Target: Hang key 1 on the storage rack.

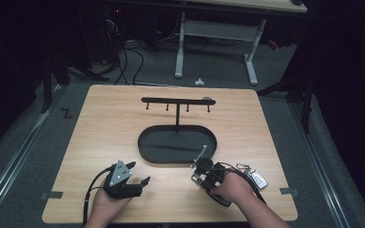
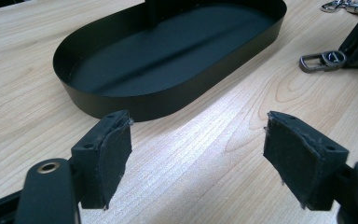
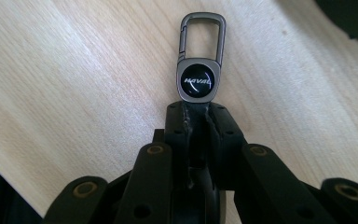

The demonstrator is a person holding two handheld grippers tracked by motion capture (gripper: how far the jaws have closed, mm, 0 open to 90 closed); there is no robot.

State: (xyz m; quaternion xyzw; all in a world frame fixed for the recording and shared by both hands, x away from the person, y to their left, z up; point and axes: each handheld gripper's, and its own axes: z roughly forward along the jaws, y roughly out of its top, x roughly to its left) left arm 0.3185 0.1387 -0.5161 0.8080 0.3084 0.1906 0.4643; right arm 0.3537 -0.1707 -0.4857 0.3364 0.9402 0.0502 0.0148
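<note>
A keychain [image 3: 199, 79] with a grey carabiner clasp and a round black "HAVAL" badge sticks out of my right gripper [image 3: 198, 112], whose jaws are shut on its strap just above the wood. In the high view that gripper [image 1: 202, 172] is just in front of the right end of the black oval tray [image 1: 145, 147]. A black T-shaped hook rack [image 1: 177, 100] stands in the tray. My left gripper [image 1: 139, 173] stands open and holds nothing, in front of the tray's left end. Its pads [image 2: 114, 154] frame bare wood, with the tray wall [image 2: 168, 100] ahead and the keychain clasp [image 2: 321, 60] to the right.
A car key with a ring of keys [image 1: 258, 179] lies on the table right of my right hand. The wooden table [image 1: 104, 123] has bare room left of and behind the tray. Beyond the far edge are grey floor, cables and a white desk frame [image 1: 216, 33].
</note>
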